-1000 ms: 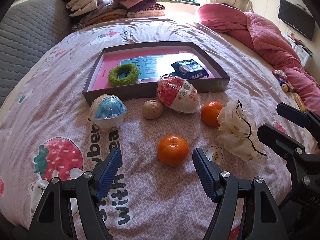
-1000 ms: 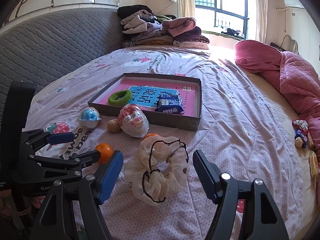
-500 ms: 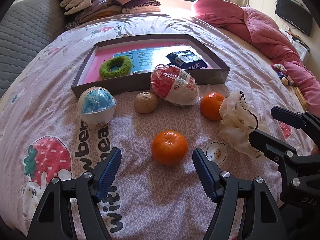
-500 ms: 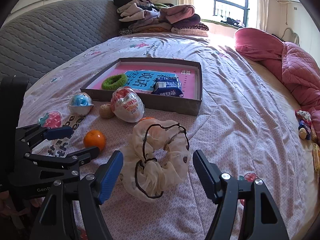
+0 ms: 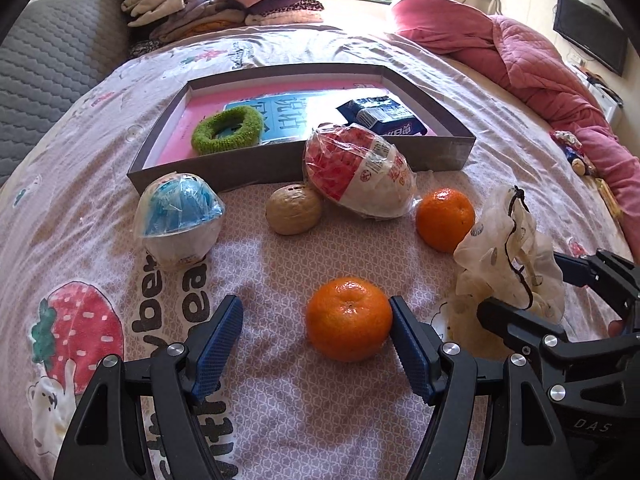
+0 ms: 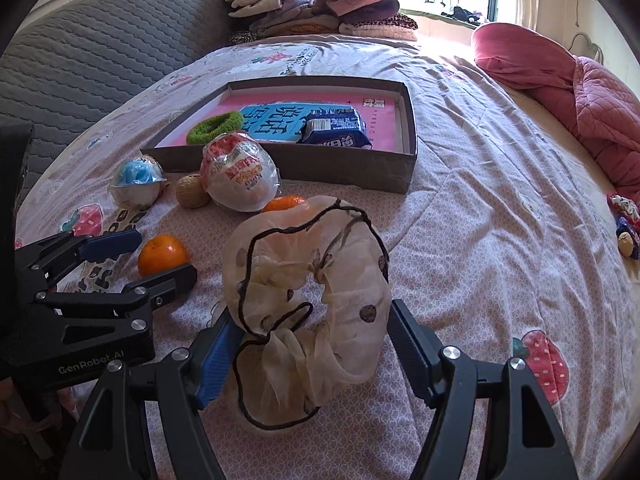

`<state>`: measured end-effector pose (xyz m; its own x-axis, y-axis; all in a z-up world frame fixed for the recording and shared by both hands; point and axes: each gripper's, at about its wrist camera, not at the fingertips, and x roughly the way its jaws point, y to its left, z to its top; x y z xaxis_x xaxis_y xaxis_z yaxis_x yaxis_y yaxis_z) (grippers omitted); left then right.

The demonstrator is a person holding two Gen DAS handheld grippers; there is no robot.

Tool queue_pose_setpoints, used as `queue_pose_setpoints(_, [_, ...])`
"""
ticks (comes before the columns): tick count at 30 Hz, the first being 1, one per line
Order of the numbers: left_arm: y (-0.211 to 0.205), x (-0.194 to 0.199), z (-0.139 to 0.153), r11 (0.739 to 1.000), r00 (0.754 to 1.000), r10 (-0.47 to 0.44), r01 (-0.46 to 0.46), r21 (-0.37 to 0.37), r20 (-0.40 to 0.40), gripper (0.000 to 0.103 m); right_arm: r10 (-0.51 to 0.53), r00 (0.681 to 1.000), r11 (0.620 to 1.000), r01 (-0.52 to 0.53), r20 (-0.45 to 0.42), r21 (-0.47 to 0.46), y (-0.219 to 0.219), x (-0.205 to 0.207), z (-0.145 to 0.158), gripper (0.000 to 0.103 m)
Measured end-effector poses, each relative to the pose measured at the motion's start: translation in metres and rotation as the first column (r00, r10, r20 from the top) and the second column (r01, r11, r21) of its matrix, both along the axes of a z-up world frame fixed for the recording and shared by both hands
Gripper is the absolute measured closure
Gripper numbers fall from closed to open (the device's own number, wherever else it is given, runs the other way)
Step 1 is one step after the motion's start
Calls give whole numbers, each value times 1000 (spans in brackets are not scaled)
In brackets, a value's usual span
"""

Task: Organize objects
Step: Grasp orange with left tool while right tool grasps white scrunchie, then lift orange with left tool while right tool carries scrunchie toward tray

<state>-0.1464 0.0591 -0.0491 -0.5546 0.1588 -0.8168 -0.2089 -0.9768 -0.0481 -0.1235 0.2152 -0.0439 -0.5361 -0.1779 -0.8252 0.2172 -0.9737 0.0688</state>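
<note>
The left gripper (image 5: 316, 344) is spread wide around the near orange (image 5: 349, 319); the right gripper (image 6: 310, 350), equally wide, is straddling the scrunchie (image 6: 308, 304), ungripped, tray (image 6: 352, 172) at 12 o'clock.

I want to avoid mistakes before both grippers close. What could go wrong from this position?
1. The orange sits off-centre in the open left gripper, against the right finger only; closing may roll it away on the soft bed.
2. The floppy cream scrunchie bulges past the open right gripper; it may catch only loose fabric and slip.
3. The two grippers are close together and might collide.
</note>
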Motion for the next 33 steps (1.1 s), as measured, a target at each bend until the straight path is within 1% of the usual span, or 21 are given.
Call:
queue_pose_setpoints(2, [1, -2, -1, 1000, 1000, 0, 0, -2, 0, 28, 0, 1000, 1000, 0, 9, -19, 1, -1, -2, 31])
queue_pose_setpoints(3, [1, -3, -1, 1000, 1000, 0, 0, 1, -2, 28, 2, 1000, 1000, -1, 10, -23, 1, -2, -2, 35])
queue_pose_setpoints(4, [1, -3, -1, 1000, 1000, -2, 2, 1, -5, 29, 0, 1000, 1000, 0, 11, -28, 2, -2, -3, 41])
queue_pose_setpoints(5, [1, -3, 0, 1000, 1000, -1, 1, 2, -9, 31, -2, 1000, 999, 3, 12, -34, 2, -2, -3, 44])
queue_pose_setpoints(7, [1, -2, 0, 1000, 1000, -11, 11, 10, -12, 37, 3, 1000, 999, -3, 16, -33, 2, -2, -4, 52])
queue_pose_setpoints(9, [3, -2, 0, 999, 1000, -25, 25, 20, -9, 48, 13, 1000, 1000, -13, 17, -23, 0, -2, -4, 57])
queue_pose_setpoints(10, [4, -1, 1, 999, 1000, -30, 30, 23, -10, 51, 20, 1000, 1000, -20, 16, -21, -2, -1, -4, 61])
queue_pose_setpoints(12, [6, 1, 1, 998, 999, -46, 46, 37, -8, 63, 32, 999, 999, -32, 11, -23, -3, 0, -3, 66])
queue_pose_setpoints(16, [7, 2, 2, 998, 999, -50, 50, 40, -11, 63, 40, 999, 999, -40, 4, -30, -4, 1, 0, 77])
queue_pose_setpoints(19, [3, 2, 3, 997, 999, -44, 44, 66, -6, 64, 46, 999, 998, -45, 5, -31, -4, 1, 1, 81])
queue_pose_setpoints(22, [1, 4, 4, 997, 999, -44, 44, 69, -6, 64, 52, 999, 998, -52, -7, -33, -4, 3, 4, 84])
queue_pose_setpoints(28, [0, 10, 7, 997, 999, -46, 47, 66, -11, 64, 63, 997, 996, -65, -39, -63, -2, 8, 14, 88])
queue_pose_setpoints(33, [-2, 16, 15, 996, 999, -42, 44, 74, -27, 64, 73, 996, 994, -77, -58, -79, -2, 11, 20, 89])
